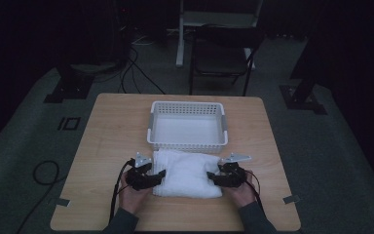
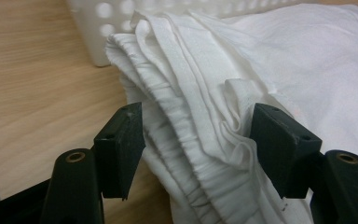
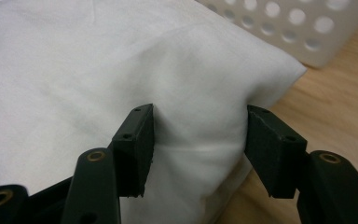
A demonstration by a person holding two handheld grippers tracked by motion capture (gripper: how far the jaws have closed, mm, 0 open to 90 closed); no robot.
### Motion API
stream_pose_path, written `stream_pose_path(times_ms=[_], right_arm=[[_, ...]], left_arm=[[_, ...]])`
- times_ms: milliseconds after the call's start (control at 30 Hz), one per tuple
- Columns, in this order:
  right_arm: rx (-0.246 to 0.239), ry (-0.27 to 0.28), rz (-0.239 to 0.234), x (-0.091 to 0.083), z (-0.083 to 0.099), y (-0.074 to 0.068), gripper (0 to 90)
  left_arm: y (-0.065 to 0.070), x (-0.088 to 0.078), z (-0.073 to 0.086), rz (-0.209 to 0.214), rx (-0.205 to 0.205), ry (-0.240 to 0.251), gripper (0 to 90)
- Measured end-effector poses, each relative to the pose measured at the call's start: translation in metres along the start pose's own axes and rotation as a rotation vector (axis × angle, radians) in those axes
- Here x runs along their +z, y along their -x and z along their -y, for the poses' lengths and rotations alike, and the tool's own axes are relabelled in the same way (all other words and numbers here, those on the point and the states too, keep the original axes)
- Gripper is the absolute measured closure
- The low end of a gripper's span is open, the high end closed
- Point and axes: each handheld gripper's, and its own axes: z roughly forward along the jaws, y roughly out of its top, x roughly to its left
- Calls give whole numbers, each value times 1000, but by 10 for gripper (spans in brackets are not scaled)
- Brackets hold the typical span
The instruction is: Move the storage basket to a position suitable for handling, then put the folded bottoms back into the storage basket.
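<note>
Starting at your left, the left gripper (image 2: 193, 140) straddles the loose, layered edge of the folded white cloth towel (image 1: 187, 173), which lies on the pale wooden table (image 1: 102, 146) just in front of the white perforated plastic basket (image 1: 187, 126); its jaws stand part-way apart with the pleated folds between them, the left jaw at the fold's flank and the right one against a raised flap, but not yet pinching firmly; if you close here you could catch only the upper layers, and the stack would fan open when lifted. Moving across, the towel's near edge sits close to the basket wall, so a low lift could snag that rim. On your right, the right gripper (image 3: 198, 144) brackets the smooth folded corner, its jaws part-open and dimpling the cloth without a firm clamp; a shallow bite there could slip off, leaving the towel hanging from one side. No brand, label or writing is readable anywhere.
</note>
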Motion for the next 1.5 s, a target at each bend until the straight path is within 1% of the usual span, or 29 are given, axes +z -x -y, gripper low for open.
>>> stream_pose_path(times_ms=[100,200,267,333,567,700,733,800,833,867,900,967,1067,1200,1233,1267,1333,1367,1467,1500], right_arm=[[4,10,-3,8,-6,1,432],[14,15,-8,15,-11,3,431],[8,15,-2,18,-15,2,430],[-4,16,6,20,-17,1,431],[-12,12,6,20,-17,1,422],[-12,9,8,20,-17,2,408],[-8,8,9,20,-17,2,400],[-5,9,12,19,-17,2,385],[-9,11,12,19,-17,2,380],[-9,11,12,19,-17,2,380],[-10,12,15,18,-17,2,373],[-9,11,18,17,-18,2,370],[-7,5,14,17,-18,2,370],[-6,5,14,17,-18,2,366],[-4,5,15,17,-18,2,365],[-2,4,17,17,-17,2,362],[0,5,20,17,-17,2,361],[-1,6,22,17,-17,2,361],[-4,9,24,16,-18,2,359],[-5,9,26,15,-18,2,348]], left_arm=[[-4,0,-2,-19,7,2,349],[-9,0,-3,-30,-4,6,349],[-11,0,-5,-34,-15,7,349],[-12,0,-6,-47,-10,6,340],[-13,-1,-7,-44,-13,12,307],[-15,-5,-9,-29,-41,27,297],[-16,-7,-9,-21,-46,35,289],[-17,-12,-11,-24,-58,63,281],[-17,-14,-13,-16,-62,76,274],[-17,-14,-13,-16,-62,76,266],[-18,-17,-16,9,-66,95,266],[-17,-17,-20,42,-60,113,253],[-12,-14,-27,69,-55,123,238],[-1,-6,-29,84,-28,117,170],[2,-3,-28,60,-17,105,149],[3,-1,-28,44,-18,99,122],[2,6,-26,32,-29,85,88],[1,10,-25,16,-33,72,82],[-5,21,-20,-65,-32,25,72],[-8,25,-18,-55,-36,6,59]])
